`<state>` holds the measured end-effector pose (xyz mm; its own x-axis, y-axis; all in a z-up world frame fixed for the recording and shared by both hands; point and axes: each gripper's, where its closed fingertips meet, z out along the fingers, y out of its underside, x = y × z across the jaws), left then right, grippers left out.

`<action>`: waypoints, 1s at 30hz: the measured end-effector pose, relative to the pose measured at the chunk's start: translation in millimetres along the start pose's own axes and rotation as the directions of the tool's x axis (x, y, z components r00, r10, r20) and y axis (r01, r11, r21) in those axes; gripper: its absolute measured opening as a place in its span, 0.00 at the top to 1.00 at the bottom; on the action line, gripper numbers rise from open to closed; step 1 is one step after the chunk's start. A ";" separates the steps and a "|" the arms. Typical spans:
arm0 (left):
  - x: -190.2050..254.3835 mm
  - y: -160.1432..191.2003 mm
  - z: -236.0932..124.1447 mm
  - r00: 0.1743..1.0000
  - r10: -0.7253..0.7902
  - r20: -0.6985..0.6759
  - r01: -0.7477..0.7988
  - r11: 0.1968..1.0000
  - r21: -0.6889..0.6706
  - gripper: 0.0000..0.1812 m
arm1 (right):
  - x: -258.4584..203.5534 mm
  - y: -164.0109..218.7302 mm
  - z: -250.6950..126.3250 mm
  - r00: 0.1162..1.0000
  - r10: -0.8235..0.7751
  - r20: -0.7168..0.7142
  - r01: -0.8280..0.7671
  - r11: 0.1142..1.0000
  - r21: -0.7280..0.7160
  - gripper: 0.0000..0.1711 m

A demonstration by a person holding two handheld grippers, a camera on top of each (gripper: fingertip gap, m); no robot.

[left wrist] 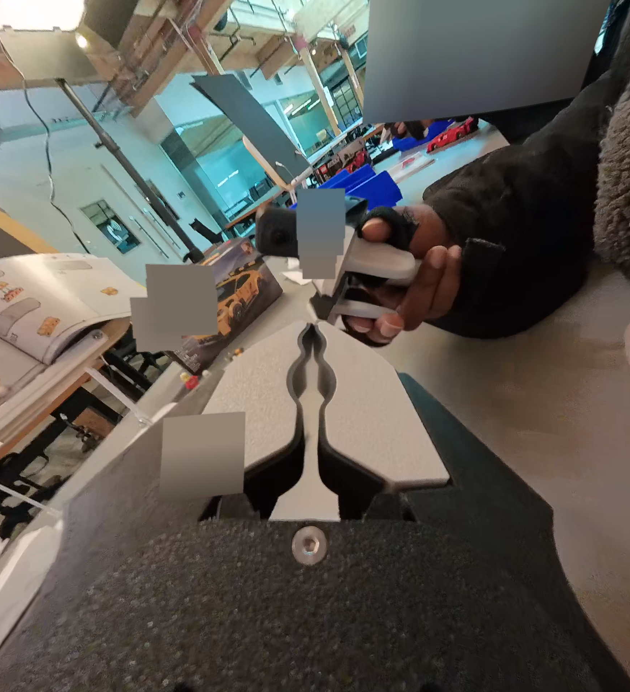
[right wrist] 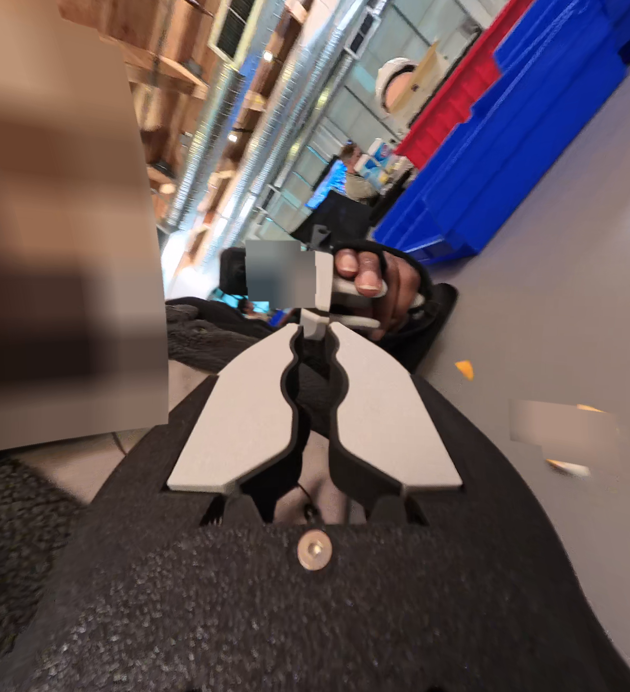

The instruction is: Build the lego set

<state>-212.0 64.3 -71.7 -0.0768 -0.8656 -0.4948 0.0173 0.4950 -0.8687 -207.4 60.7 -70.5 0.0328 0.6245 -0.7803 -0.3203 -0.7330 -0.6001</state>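
My left gripper is shut, its two tips touching, and I see nothing between them. Both grippers are held above the grey table, tip to tip. The right gripper faces it just beyond, held by a hand. In the right wrist view my right gripper is closed on a small light grey piece that fills the narrow gap between its tips and sticks out forward. The hand holding the left gripper is right behind it.
A box picturing a yellow car and an open instruction booklet lie to the left. Small loose bits sit near the table edge. Blue bins stand at the back, and yellow pieces lie on the table. The tips of both grippers are at nearly the same place.
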 end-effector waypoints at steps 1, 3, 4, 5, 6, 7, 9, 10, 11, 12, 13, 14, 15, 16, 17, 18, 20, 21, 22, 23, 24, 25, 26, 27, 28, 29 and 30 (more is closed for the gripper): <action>-0.3 5.1 0.0 1.000 -0.023 -0.014 0.022 1.000 -0.022 1.00 | 6.0 0.3 -5.1 0.997 -0.042 -0.061 0.040 0.999 -0.019 0.94; -3.1 20.5 0.1 0.998 -0.066 -0.023 0.063 0.994 -0.091 1.00 | 19.9 6.8 -16.0 0.968 -0.150 -0.200 0.131 0.986 -0.105 0.93; -7.8 30.7 -0.2 0.997 -0.081 -0.004 0.080 0.987 -0.142 1.00 | 26.6 11.8 -21.2 0.942 -0.210 -0.261 0.172 0.972 -0.160 0.93; -13.6 40.7 -1.3 0.996 -0.089 0.020 0.091 0.977 -0.192 1.00 | 33.1 16.8 -26.1 0.913 -0.266 -0.311 0.205 0.955 -0.214 0.92; -19.1 49.5 -3.0 0.994 -0.100 0.039 0.106 0.967 -0.232 1.00 | 39.2 20.9 -30.7 0.882 -0.314 -0.351 0.229 0.937 -0.262 0.91; -23.1 56.8 -4.8 0.991 -0.125 0.050 0.134 0.956 -0.261 1.00 | 45.0 23.7 -34.9 0.854 -0.353 -0.383 0.246 0.921 -0.302 0.91; -29.6 69.4 -7.8 0.977 -0.198 0.078 0.212 0.929 -0.304 0.99 | 55.8 26.1 -41.5 0.806 -0.408 -0.428 0.263 0.896 -0.359 0.90; -30.7 76.4 -8.8 0.967 -0.238 0.087 0.253 0.910 -0.328 0.98 | 60.4 25.9 -43.6 0.790 -0.425 -0.443 0.267 0.888 -0.376 0.90; -31.3 84.2 -9.6 0.956 -0.276 0.098 0.293 0.887 -0.356 0.97 | 63.7 25.1 -43.8 0.781 -0.433 -0.449 0.269 0.883 -0.384 0.90; -31.5 91.3 -10.4 0.945 -0.309 0.108 0.326 0.866 -0.379 0.96 | 65.8 24.2 -42.8 0.780 -0.435 -0.450 0.269 0.882 -0.387 0.89; -30.3 97.3 -10.8 0.934 -0.341 0.108 0.355 0.845 -0.400 0.96 | 67.4 23.1 -40.9 0.780 -0.437 -0.447 0.272 0.881 -0.388 0.89; -29.4 103.5 -10.8 0.920 -0.375 0.111 0.386 0.821 -0.421 0.95 | 69.3 21.9 -39.1 0.778 -0.442 -0.445 0.276 0.878 -0.390 0.89; -27.9 109.9 -10.3 0.905 -0.410 0.109 0.413 0.795 -0.445 0.94 | 71.4 20.5 -37.7 0.774 -0.450 -0.446 0.281 0.874 -0.396 0.89; -26.0 116.9 -9.5 0.891 -0.442 0.106 0.436 0.765 -0.474 0.93 | 73.8 19.3 -36.5 0.768 -0.461 -0.445 0.287 0.868 -0.405 0.89; -25.3 123.9 -8.2 0.879 -0.465 0.109 0.453 0.738 -0.501 0.92 | 76.3 17.9 -35.8 0.759 -0.473 -0.447 0.293 0.862 -0.415 0.89; -25.0 130.4 -6.4 0.872 -0.478 0.111 0.459 0.717 -0.525 0.91 | 79.3 16.0 -35.6 0.748 -0.486 -0.451 0.300 0.854 -0.425 0.89; -25.9 143.9 -2.1 0.870 -0.479 0.115 0.451 0.681 -0.576 0.90 | 83.7 12.3 -35.4 0.734 -0.504 -0.455 0.311 0.846 -0.434 0.89; -27.6 149.9 0.4 0.873 -0.472 0.121 0.444 0.667 -0.599 0.90 | 84.7 10.8 -35.0 0.735 -0.504 -0.454 0.314 0.846 -0.431 0.89; -29.4 154.6 3.4 0.873 -0.471 0.125 0.440 0.653 -0.616 0.90 | 85.1 9.5 -34.7 0.738 -0.501 -0.452 0.316 0.849 -0.425 0.89; -30.7 157.7 7.0 0.869 -0.477 0.128 0.444 0.640 -0.627 0.90 | 85.2 8.7 -35.0 0.740 -0.498 -0.452 0.318 0.851 -0.417 0.89; -31.8 160.3 10.6 0.862 -0.489 0.134 0.453 0.625 -0.636 0.89 | 85.3 8.2 -36.0 0.741 -0.495 -0.453 0.320 0.854 -0.410 0.89; -32.0 162.4 14.4 0.855 -0.501 0.134 0.459 0.612 -0.644 0.89 | 85.2 7.5 -37.3 0.742 -0.493 -0.454 0.322 0.856 -0.403 0.89; -32.1 164.1 18.1 0.851 -0.508 0.132 0.461 0.603 -0.651 0.89 | 85.0 6.5 -38.7 0.743 -0.491 -0.455 0.325 0.859 -0.396 0.89; -32.5 165.8 21.8 0.850 -0.510 0.133 0.461 0.596 -0.658 0.89 | 84.5 4.9 -40.0 0.744 -0.488 -0.457 0.328 0.862 -0.386 0.89; -32.7 168.0 24.5 0.851 -0.507 0.136 0.456 0.587 -0.669 0.89 | 83.9 2.9 -41.3 0.746 -0.483 -0.459 0.330 0.866 -0.375 0.89; -32.5 170.8 26.5 0.854 -0.502 0.138 0.449 0.575 -0.684 0.90 | 83.1 0.9 -42.4 0.749 -0.477 -0.460 0.332 0.871 -0.363 0.89; -32.2 173.4 27.7 0.856 -0.497 0.141 0.443 0.564 -0.697 0.90 | 82.7 -0.9 -43.7 0.752 -0.471 -0.461 0.333 0.875 -0.350 0.89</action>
<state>-178.9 175.9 -207.1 0.0661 -0.9978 0.0053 -0.7192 -0.0513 -0.6929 -163.1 101.2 -142.2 0.6121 0.6905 -0.3855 0.0623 -0.5281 -0.8469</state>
